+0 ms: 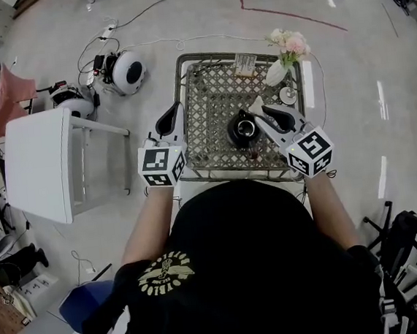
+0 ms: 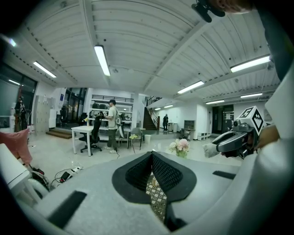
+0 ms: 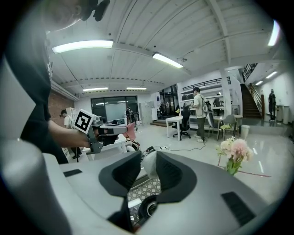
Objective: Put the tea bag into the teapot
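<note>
A: How are the tongs?

B: The right tongs (image 3: 149,154) are clenched on the tea bag (image 3: 149,167). It is a white piece that stands between their two pads. The left tongs (image 2: 152,153) are pressed together at the tips, with nothing between them.

A: Where is the tea bag over the desk (image 1: 208,89)?

B: It hangs at the tip of the right tongs (image 1: 260,113), just beside the teapot (image 1: 243,130), on the side of the right edge. I cannot tell if it touches the pot. The black teapot stands about in the middle of the desk, a little closer to the near edge.

A: And the left tongs?

B: They are at the left edge, well apart from the teapot.

A: What else is there?

B: A vase of flowers (image 1: 285,51) stands at the far right corner.
</note>
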{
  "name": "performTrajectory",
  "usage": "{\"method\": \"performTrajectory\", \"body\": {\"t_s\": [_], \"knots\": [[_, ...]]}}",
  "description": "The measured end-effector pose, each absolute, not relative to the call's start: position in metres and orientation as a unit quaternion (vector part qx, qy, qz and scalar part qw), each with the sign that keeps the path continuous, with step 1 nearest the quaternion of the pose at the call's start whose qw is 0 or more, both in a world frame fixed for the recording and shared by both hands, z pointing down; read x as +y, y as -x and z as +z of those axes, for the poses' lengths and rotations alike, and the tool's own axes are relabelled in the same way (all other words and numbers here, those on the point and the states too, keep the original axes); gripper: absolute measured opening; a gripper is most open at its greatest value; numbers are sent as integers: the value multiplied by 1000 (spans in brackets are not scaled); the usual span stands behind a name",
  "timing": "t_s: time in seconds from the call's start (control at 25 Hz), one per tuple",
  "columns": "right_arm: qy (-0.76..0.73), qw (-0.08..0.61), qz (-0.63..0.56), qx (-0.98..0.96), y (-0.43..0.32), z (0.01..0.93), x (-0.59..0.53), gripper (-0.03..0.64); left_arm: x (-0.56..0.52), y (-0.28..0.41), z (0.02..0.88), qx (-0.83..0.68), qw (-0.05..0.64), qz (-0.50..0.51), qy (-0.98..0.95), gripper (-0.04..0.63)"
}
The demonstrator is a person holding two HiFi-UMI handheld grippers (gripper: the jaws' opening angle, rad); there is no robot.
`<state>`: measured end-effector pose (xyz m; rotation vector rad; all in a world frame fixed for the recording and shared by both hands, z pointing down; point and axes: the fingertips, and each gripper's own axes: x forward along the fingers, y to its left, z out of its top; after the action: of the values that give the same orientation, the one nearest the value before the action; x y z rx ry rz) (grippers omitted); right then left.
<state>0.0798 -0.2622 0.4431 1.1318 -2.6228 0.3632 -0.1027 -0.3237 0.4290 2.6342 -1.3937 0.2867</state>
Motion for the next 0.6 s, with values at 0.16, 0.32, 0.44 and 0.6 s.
{"method": "performTrajectory", "body": {"t_s": [0.16,0.32,0.44,0.6], "knots": [[-384,125,127,-906,-76,438,-259,92,-325,99,433,-458,80,94,-880,-3],[-386,132,127,-904,-76,438,-260,94,-326,96,437,-455,86,90,-882,-3],[-385,128,134,-904,-77,437,-259,101,-326,94,442,-453,92,89,-883,-3],[-380,130,141,-905,-76,441,-257,103,-329,94,450,-451,102,89,-882,-3]]}}
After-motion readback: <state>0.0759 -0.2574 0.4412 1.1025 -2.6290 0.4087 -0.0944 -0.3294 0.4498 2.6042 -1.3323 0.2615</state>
